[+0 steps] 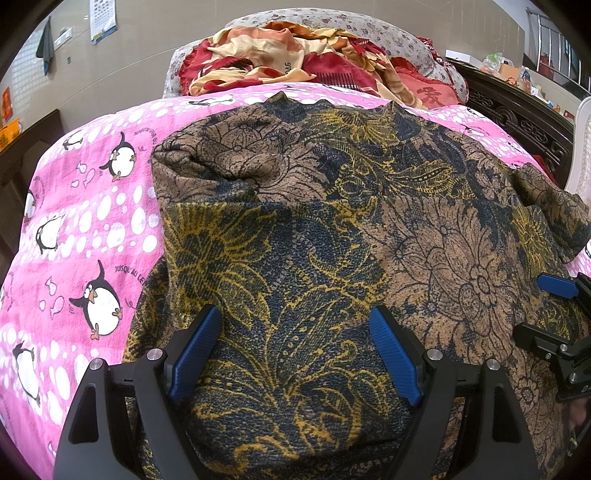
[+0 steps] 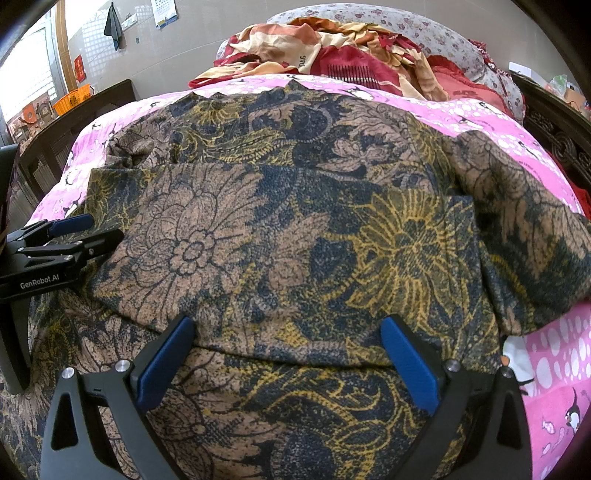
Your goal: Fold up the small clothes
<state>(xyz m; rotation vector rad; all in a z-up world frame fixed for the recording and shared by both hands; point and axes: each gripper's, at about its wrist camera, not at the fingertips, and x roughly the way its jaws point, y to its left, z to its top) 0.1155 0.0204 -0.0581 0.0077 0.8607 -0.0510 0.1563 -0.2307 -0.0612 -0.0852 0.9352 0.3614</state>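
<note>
A brown, navy and yellow floral garment [image 1: 332,229] lies spread on a pink penguin-print sheet [image 1: 92,206], with a folded layer lying across its near part. My left gripper [image 1: 295,321] hovers open over the garment's near left part, blue pads wide apart, nothing between them. The right gripper [image 1: 554,295] shows at the right edge of this view. In the right wrist view the same garment [image 2: 295,229] fills the frame, and my right gripper [image 2: 288,332] stands open above the near folded edge. The left gripper [image 2: 88,232] pokes in from the left.
A heap of red, orange and cream bedding [image 1: 295,59] and a floral pillow [image 1: 369,26] lie at the far end of the bed. A dark carved wooden bed frame [image 1: 517,118] runs along the right. An orange basket [image 2: 72,98] stands at the far left.
</note>
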